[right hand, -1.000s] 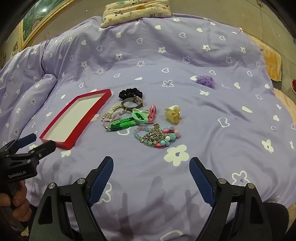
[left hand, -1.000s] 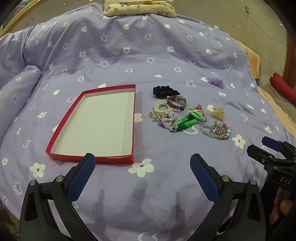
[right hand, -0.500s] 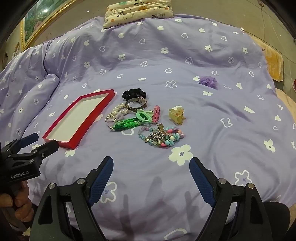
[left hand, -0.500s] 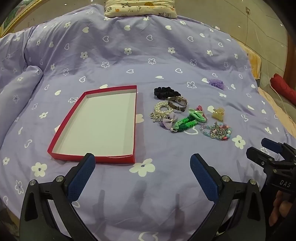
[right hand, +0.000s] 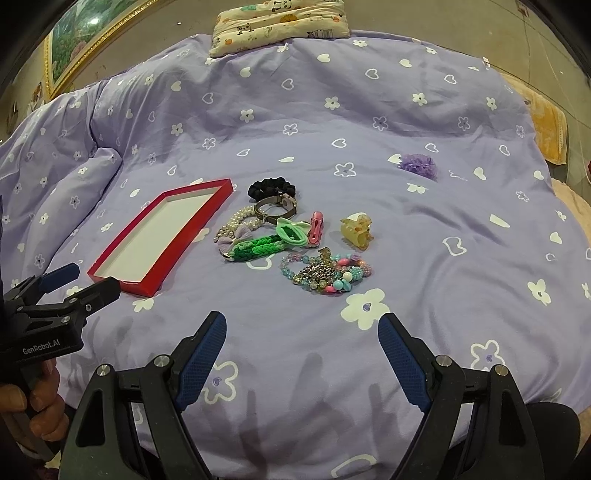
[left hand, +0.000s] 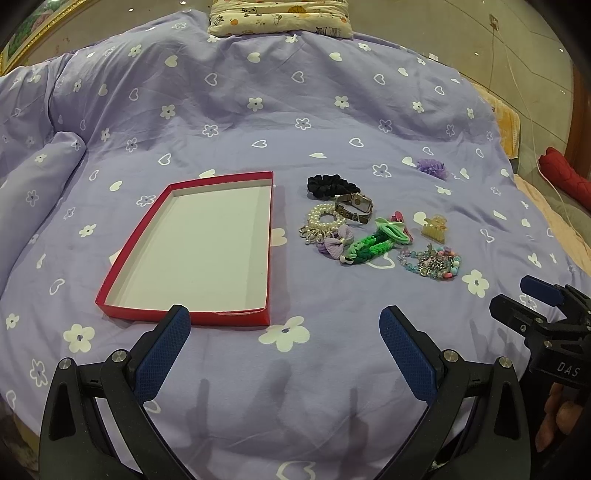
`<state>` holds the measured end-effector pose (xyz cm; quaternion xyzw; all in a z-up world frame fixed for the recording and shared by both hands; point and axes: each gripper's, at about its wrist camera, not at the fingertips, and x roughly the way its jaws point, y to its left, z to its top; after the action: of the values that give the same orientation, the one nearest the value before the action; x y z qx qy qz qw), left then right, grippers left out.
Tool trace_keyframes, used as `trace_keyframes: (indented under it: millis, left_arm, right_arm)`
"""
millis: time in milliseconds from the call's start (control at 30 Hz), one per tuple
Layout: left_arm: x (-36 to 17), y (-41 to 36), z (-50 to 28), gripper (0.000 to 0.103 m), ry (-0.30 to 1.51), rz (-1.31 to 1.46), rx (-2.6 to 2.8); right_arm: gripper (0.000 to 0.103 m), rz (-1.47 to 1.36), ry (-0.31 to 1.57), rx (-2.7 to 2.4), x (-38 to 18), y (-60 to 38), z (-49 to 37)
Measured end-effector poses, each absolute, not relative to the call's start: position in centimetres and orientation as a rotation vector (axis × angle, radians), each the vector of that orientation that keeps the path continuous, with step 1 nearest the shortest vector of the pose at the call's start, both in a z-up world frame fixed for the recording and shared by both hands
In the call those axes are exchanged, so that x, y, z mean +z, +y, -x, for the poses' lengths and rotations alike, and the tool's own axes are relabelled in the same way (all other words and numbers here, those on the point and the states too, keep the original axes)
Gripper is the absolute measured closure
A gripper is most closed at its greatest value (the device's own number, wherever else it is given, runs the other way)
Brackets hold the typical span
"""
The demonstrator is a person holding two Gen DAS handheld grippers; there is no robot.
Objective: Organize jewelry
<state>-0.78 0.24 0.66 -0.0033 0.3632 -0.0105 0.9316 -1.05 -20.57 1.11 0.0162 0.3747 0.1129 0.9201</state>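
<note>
A bed covered by a lilac duvet printed with white hearts and flowers fills both views. The red tray, shallow with a white floor, lies flat on it. Just right of the tray sits the jewelry cluster: black scrunchie, wristwatch, pearl bracelet, green braided band, yellow claw clip and beaded bracelet. Farther right of the tray, apart, lies a purple puff. Beyond the tray, a patterned pillow rests at the headboard, by a gilt picture frame. The left gripper and right gripper hover with jaws spread, holding nothing.
</note>
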Motion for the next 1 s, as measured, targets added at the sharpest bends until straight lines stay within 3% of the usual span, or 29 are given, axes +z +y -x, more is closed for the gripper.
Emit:
trace_keyframes:
  millis: [1000]
  left_arm:
    - [0.96,0.22,0.93,0.000,0.735,0.006,-0.027]
  right_arm:
    - [0.017,-0.039,0.752,0.246,1.74,-20.46,1.16]
